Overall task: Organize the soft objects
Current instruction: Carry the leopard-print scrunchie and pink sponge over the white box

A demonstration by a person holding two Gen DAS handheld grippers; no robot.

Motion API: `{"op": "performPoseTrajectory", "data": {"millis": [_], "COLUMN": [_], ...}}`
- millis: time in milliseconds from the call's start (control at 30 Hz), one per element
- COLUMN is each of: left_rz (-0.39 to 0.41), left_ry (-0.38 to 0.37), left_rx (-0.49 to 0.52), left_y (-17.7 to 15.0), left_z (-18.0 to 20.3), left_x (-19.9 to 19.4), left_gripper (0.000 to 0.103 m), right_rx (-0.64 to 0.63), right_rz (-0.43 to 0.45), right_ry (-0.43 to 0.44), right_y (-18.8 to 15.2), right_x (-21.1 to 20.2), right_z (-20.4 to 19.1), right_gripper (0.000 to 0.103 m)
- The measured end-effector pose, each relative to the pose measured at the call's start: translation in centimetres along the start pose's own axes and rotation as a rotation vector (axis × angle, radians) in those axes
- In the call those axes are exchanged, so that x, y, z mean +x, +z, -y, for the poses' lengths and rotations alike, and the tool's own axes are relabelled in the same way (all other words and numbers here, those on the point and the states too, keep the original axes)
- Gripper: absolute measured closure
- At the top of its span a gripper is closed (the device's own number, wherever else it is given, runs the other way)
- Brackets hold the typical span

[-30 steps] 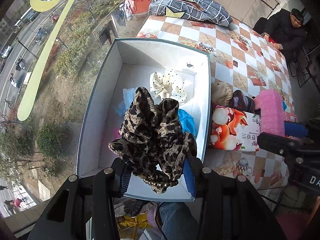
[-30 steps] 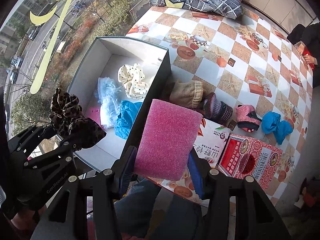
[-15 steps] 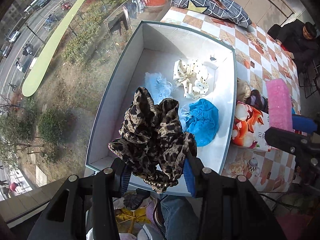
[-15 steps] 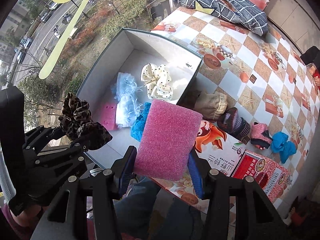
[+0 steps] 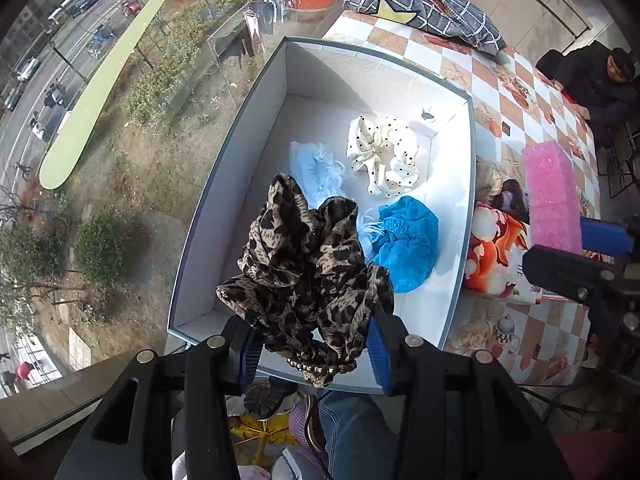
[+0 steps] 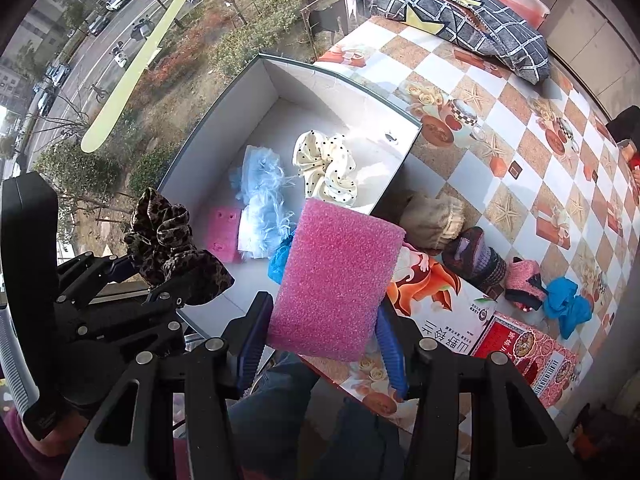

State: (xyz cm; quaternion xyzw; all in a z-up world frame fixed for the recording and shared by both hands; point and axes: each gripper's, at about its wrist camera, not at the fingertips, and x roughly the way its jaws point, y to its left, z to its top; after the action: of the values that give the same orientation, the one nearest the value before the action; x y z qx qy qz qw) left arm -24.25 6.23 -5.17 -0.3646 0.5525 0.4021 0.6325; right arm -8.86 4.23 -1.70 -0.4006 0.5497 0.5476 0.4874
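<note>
My left gripper (image 5: 312, 350) is shut on a leopard-print scrunchie (image 5: 304, 264), held above the near end of the white open box (image 5: 256, 108). In the right wrist view the same scrunchie (image 6: 168, 248) hangs at the box's near left corner. My right gripper (image 6: 320, 338) is shut on a pink foam sponge (image 6: 336, 280), held over the box's near right edge. Inside the box lie a cream dotted scrunchie (image 5: 384, 156), a pale blue fluffy piece (image 5: 316, 168), a bright blue scrunchie (image 5: 404, 240) and a pink piece (image 6: 222, 232).
On the checked tablecloth (image 6: 520, 120) right of the box lie a beige soft piece (image 6: 434, 220), a dark knitted piece (image 6: 476, 260), a pink piece (image 6: 524, 284), a blue cloth (image 6: 568, 304) and printed cartons (image 6: 436, 300). A plaid cushion (image 6: 460, 12) lies at the far end. A person sits far right (image 5: 600, 80).
The left gripper with the leopard scrunchie has shifted over the box, so more of its floor shows. The right gripper with the sponge has drifted toward the box. Both grips are unchanged.
</note>
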Motion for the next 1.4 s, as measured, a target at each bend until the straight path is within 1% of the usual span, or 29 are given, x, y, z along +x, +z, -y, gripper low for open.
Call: {"op": "performPoseTrajectory", "data": {"millis": [267,900,1200,1400], "left_rz": [-0.004,-0.010,-0.014,-0.018], "left_ry": [0.006,0.009,0.019,0.024], "left_rx": [-0.009,-0.012,-0.016,-0.024], "left_y": [0.0,0.0,0.3,0.4], "left_z": [-0.2,-0.2,-0.3,-0.3], "left_x": [0.2,0.4,0.6,0.7], "left_gripper": [0.054,0.054,0.054,0.054], "right_rx": [-0.019,-0.019,-0.025,-0.031], "right_rz": [0.012,0.014,0.006,0.009], "right_ry": [0.004,0.005,0.009,0.016], "right_y": [0.6,0.7,1.1,2.1], "right_x": [-0.1,0.0,0.4,0.6], "right_z": [-0.7,-0.6,-0.8,-1.1], "right_gripper": [0.051,0.051,0.051,0.051]}}
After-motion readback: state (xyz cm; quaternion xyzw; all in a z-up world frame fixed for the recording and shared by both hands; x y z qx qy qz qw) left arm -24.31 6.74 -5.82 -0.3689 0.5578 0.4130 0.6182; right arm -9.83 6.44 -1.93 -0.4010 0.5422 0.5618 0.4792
